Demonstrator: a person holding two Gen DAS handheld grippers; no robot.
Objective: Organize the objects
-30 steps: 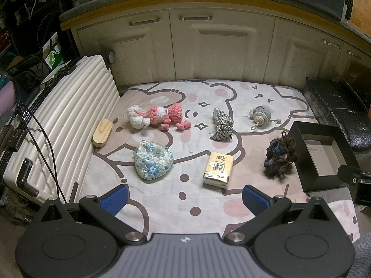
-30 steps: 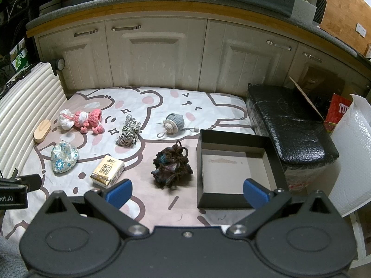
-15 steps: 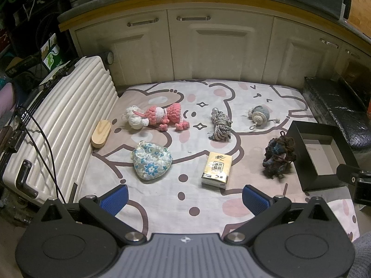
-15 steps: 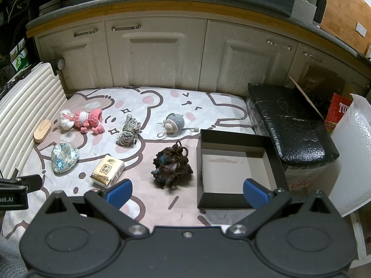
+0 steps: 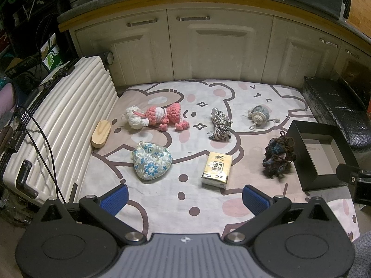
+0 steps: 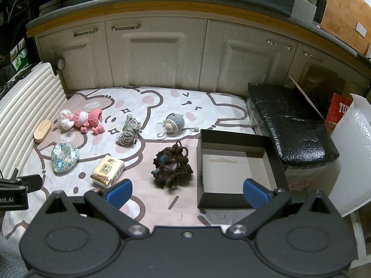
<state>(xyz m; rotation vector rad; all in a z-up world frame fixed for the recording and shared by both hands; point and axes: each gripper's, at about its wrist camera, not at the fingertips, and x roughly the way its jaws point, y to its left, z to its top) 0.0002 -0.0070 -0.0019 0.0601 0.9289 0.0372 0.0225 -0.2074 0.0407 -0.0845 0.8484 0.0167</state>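
Doll lengthwise — head toward suitcase

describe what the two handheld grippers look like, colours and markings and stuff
Both are matte black. The left gripper has a ribbed grey centre plate with a small white logo; the right gripper has a plain black one with a screw. Each has two round discs, silver pivot bolts and blue ribbed pads on the jaws. A grey sleeve shows at the edge.

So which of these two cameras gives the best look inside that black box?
The right wrist view: the black box sits near centre with its whole bare floor visible. In the left wrist view the box lies at the right edge, foreshortened, with the other gripper's camera overlapping its near corner.
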